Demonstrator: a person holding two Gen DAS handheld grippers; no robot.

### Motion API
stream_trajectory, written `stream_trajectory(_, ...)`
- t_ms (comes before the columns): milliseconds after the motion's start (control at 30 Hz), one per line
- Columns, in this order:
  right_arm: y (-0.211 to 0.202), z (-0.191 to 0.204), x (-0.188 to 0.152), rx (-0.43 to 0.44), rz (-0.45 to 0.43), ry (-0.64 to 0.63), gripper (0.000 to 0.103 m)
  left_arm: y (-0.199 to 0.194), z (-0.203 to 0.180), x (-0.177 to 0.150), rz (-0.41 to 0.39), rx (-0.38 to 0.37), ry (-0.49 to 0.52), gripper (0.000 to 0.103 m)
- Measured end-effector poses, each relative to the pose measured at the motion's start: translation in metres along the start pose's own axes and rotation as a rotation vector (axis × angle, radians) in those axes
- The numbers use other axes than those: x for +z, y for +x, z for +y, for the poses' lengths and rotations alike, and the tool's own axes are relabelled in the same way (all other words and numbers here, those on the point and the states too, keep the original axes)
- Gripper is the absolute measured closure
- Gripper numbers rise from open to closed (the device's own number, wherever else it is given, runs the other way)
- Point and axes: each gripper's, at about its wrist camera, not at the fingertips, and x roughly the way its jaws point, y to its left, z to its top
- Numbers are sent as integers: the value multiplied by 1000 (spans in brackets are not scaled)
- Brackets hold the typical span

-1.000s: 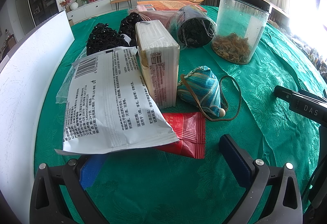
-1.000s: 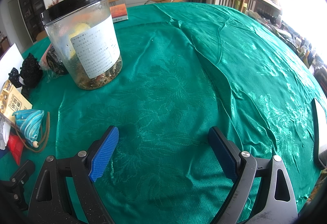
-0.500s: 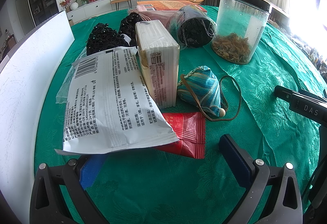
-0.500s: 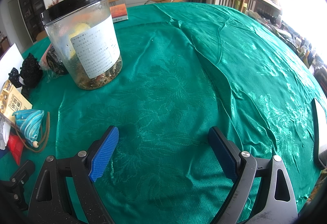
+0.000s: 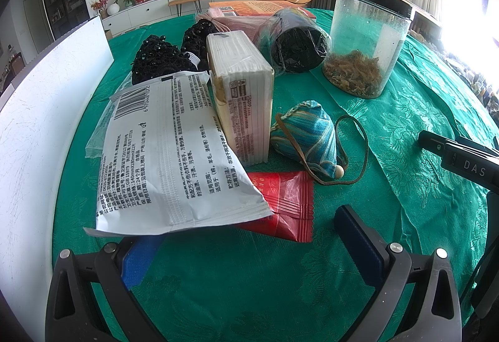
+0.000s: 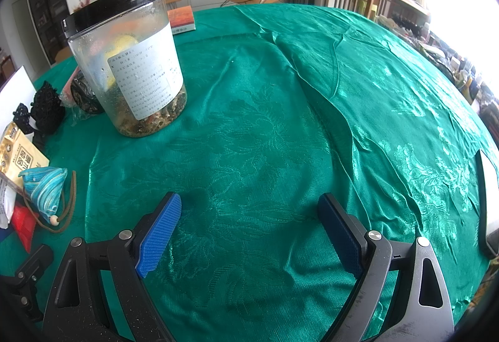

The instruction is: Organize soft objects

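In the left wrist view my left gripper is open and empty, low over the green cloth. Its left finger sits under the near edge of a white printed wipes pack. A red sachet lies partly under that pack. Behind stand a tissue pack, a blue striped pouch with a brown cord, black beaded items and a wrapped black roll. My right gripper is open and empty over bare cloth. The pouch also shows at the left edge of the right wrist view.
A clear jar with a black lid holds dried bits; it also shows in the right wrist view. A white board stands along the left. An orange book lies at the back. The green cloth is wrinkled on the right.
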Motion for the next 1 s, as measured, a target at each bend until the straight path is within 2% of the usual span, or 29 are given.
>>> stream_trajectory(567, 0, 3, 0, -9, 1, 16, 11, 0, 0, 0, 0, 0, 0, 0)
stream_trajectory(767, -3, -2, -3, 26, -5, 13, 11, -1, 0, -1, 3, -3, 5, 0)
stream_trajectory(900, -3, -4, -3, 40, -8, 14, 11, -5, 1, -4, 51, -30, 50, 0)
stream_trajectory(1000, -2, 1, -3, 15, -2, -8, 11, -15, 12, -7, 76, -34, 15, 0)
